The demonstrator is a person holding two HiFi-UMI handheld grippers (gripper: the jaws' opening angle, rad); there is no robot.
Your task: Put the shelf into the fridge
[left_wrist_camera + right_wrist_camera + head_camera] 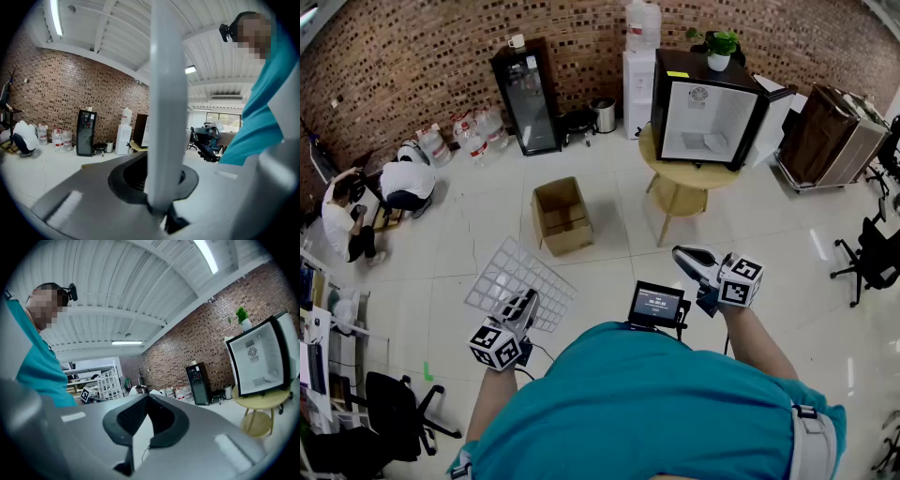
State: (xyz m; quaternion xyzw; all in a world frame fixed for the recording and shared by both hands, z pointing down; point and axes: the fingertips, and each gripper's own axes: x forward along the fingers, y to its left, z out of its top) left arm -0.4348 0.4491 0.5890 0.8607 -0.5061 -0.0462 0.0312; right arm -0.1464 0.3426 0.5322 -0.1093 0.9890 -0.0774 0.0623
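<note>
Left gripper (525,302) jaws clamped on shelf (514,274) edge, right gripper (682,253) jaws together, empty

Operator's clothing and hand-held rig, appearance only.
Teal short-sleeved shirt (637,403); pale grey strap (811,442) with a dark buckle on the right side. Left gripper (525,300) and right gripper (681,253): grey shells, black jaw pads. 2 marker cubes with black-and-white squares, left cube (495,347) and right cube (741,281). Thin black cable (542,352) by the left cube. Black head-mounted camera (70,290).
</note>
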